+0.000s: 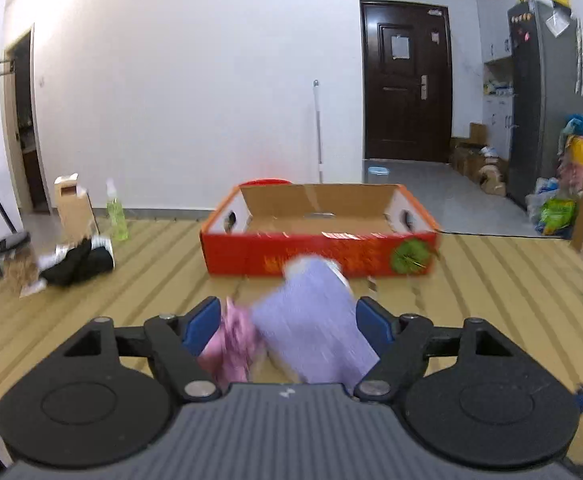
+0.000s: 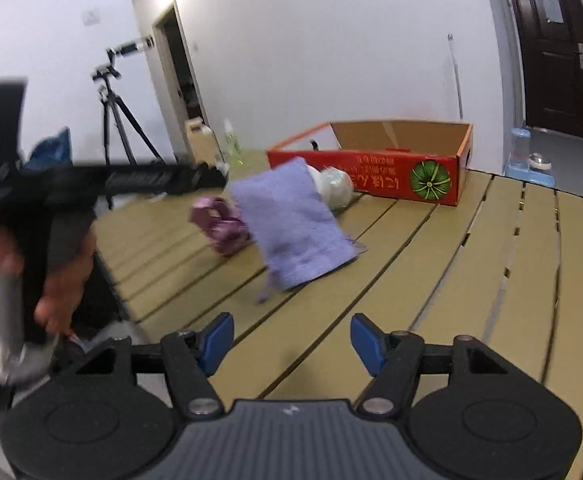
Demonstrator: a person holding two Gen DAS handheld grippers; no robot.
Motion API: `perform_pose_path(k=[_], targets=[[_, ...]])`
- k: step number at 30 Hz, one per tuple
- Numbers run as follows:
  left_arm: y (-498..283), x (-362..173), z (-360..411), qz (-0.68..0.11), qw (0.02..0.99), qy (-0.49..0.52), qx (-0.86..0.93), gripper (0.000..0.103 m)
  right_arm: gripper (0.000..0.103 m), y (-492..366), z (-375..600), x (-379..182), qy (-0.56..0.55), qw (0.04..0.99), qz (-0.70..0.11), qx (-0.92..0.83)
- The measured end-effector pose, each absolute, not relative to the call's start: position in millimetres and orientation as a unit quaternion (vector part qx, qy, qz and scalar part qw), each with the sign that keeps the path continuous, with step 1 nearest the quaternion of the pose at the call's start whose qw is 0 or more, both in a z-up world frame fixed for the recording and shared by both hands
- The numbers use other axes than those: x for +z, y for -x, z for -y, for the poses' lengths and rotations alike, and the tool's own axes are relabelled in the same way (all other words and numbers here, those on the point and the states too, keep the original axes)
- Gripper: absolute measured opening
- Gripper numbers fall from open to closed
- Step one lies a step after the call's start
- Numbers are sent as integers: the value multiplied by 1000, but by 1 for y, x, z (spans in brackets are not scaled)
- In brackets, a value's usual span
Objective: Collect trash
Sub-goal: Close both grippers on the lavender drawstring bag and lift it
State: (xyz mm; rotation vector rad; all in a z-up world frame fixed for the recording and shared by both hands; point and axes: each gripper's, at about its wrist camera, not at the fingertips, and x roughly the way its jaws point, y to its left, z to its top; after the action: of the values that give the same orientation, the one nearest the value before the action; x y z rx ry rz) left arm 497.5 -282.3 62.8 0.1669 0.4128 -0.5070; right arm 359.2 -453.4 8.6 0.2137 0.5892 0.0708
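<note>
Nothing looks binned yet — the red box (image 2: 371,172) at the desk's (image 2: 491,280) far side looks empty, while cloth (image 2: 291,224), pink wrapper (image 2: 221,228) and white ball (image 2: 335,186) lie just before it, both hand-held grippers — left (image 1: 287,330), right (image 2: 291,340) — open and empty.

I see a dark brown door (image 1: 405,80) at the back right, grey fridge (image 1: 543,96) beside it with bags (image 1: 571,184) piled at its foot. Mop handle (image 1: 318,132) leans on the white wall. Tripod (image 2: 117,112) stands far left, green spray bottle (image 1: 116,210) next to a small carton (image 1: 73,204).
</note>
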Motion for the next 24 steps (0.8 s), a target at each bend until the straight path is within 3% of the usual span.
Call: perform_pose_path(k=[3, 5, 7, 8, 17, 18, 19, 21, 22, 24], targets=[[-537, 53, 295, -231, 932, -63, -271, 76, 61, -400, 469, 1, -119, 945, -303, 32], [-554, 41, 295, -268, 920, -49, -280, 57, 60, -423, 477, -4, -143, 943, -300, 37], [-563, 28, 290, -304, 906, -33, -292, 14, 59, -446, 489, -12, -175, 940, -290, 38], [-563, 22, 283, -323, 898, -19, -299, 9, 59, -453, 491, -15, -186, 938, -289, 35], [-545, -8, 231, -383, 875, 123, -269, 6, 57, -490, 501, -42, -256, 929, -258, 62], [-547, -11, 229, -391, 872, 133, -264, 6, 51, -494, 500, -44, -261, 928, -257, 69], [-548, -14, 226, -398, 866, 146, -266, 6, 32, -497, 499, -45, -267, 925, -259, 79], [-548, -16, 221, -404, 862, 154, -265, 6, 13, -501, 497, -47, -288, 916, -259, 103], [-545, -14, 220, -399, 864, 153, -265, 6, 6, -500, 496, -47, -295, 914, -253, 112], [-535, -3, 217, -382, 866, 155, -283, 6, 5, -493, 491, -41, -295, 917, -237, 123]])
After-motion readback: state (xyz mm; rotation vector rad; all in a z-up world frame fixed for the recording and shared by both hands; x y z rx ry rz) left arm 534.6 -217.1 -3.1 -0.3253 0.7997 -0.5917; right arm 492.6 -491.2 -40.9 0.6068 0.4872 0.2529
